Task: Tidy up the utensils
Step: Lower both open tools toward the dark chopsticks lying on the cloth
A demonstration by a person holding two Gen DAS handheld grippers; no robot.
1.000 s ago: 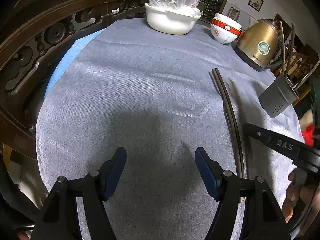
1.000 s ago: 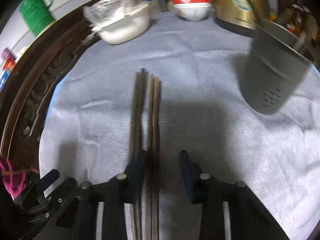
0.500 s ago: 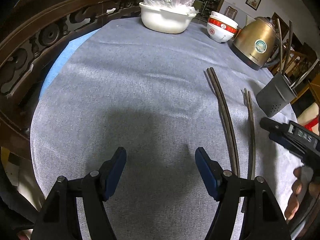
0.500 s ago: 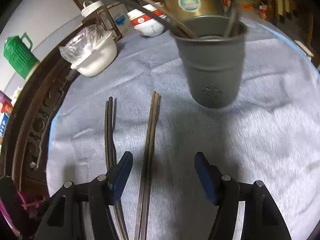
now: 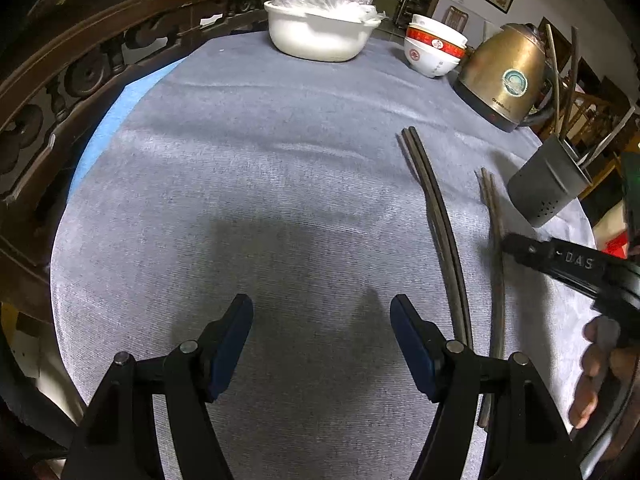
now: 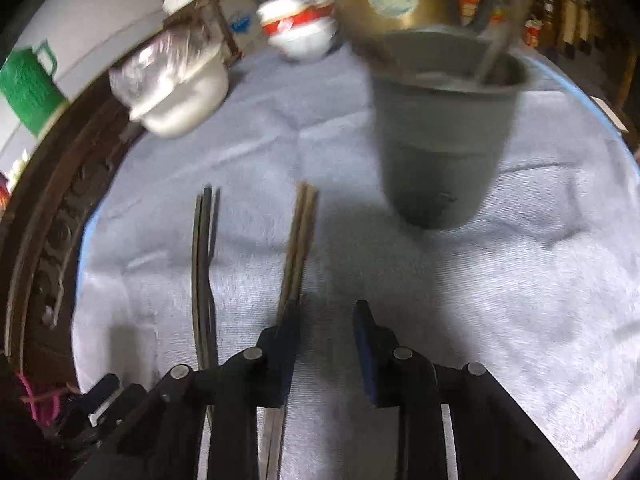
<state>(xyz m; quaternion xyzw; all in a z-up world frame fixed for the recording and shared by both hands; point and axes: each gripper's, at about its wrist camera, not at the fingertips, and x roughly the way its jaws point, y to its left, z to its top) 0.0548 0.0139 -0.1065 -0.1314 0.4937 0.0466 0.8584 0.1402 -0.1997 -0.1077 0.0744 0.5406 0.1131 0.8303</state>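
Observation:
Two pairs of chopsticks lie side by side on the grey cloth: a dark pair (image 5: 436, 216) (image 6: 204, 260) and a brown pair (image 5: 494, 220) (image 6: 300, 232). Beyond them stands the grey utensil holder (image 5: 548, 184) (image 6: 440, 152) with utensils sticking out. My right gripper (image 6: 326, 320) hovers low over the near end of the brown pair, which runs under its left finger. Its jaws are closing, and only cloth shows in the gap. In the left wrist view it (image 5: 560, 260) comes in from the right, held by a hand. My left gripper (image 5: 320, 320) is open over bare cloth, left of the dark pair.
At the far edge stand a white pot (image 5: 320, 36) covered with plastic, stacked red-and-white bowls (image 5: 434, 52) and a brass kettle (image 5: 504, 76). A carved wooden rail (image 5: 60, 80) curves along the left. A green jug (image 6: 28, 88) stands off the table.
The brown pair now lies apart from the dark pair, further right. The right gripper's jaws spread wide, then narrowed again, and it shifted toward the holder. The left gripper stayed open and still.

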